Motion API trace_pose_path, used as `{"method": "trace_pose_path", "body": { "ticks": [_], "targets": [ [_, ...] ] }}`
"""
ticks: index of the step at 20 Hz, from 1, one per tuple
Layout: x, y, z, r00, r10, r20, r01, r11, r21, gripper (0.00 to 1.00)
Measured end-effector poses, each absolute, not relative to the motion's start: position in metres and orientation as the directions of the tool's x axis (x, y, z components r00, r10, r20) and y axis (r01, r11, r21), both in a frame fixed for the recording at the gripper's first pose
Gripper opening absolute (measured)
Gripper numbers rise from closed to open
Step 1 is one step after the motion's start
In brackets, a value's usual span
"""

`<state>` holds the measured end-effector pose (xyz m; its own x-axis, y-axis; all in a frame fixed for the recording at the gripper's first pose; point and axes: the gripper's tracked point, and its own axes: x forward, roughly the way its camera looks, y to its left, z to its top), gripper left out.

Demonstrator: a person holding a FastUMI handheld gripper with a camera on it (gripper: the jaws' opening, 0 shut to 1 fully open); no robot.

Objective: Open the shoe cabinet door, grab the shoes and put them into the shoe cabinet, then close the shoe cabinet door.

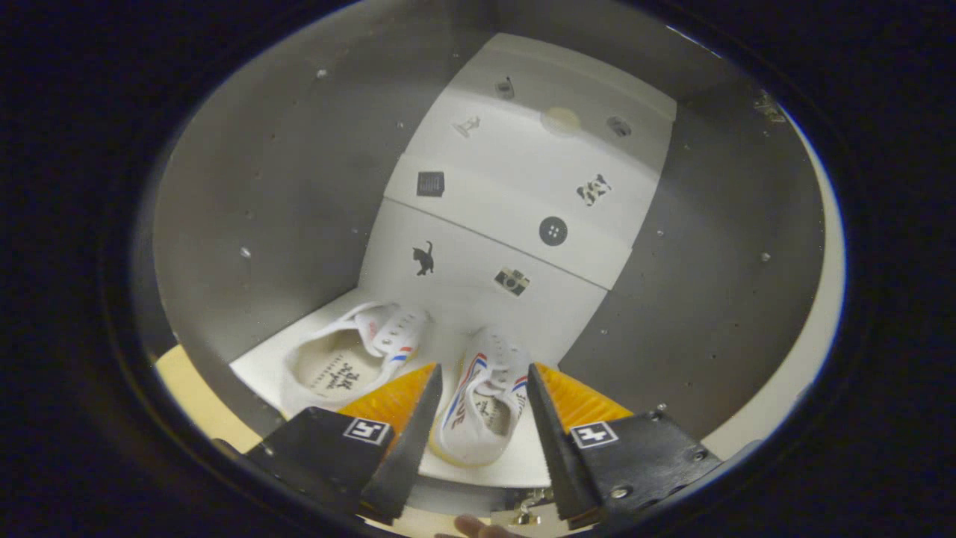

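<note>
A fingertip (478,527) poked in at the near edge, below the white shelf board. Just beside it hung a small metal latch (527,514). A pale tan floor (196,394) showed off to one side, and a cream wall (810,351) curved along the other.

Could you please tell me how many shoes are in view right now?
2. One white shoe lies between the open gripper's fingers, untouched by either. The other shoe lies beside it, beyond the left finger. Both rest on the white board before the cabinet.
</note>
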<state>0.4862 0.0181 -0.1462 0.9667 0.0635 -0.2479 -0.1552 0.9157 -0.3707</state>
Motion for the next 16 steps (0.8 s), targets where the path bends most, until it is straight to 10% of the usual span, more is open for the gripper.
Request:
{"method": "trace_pose_path", "body": {
  "ticks": [16],
  "targets": [
    [0.158, -0.024, -0.013, 0.973, 0.209, -0.1, -0.214, 0.976, -0.037, 0.81]
  ]
}}
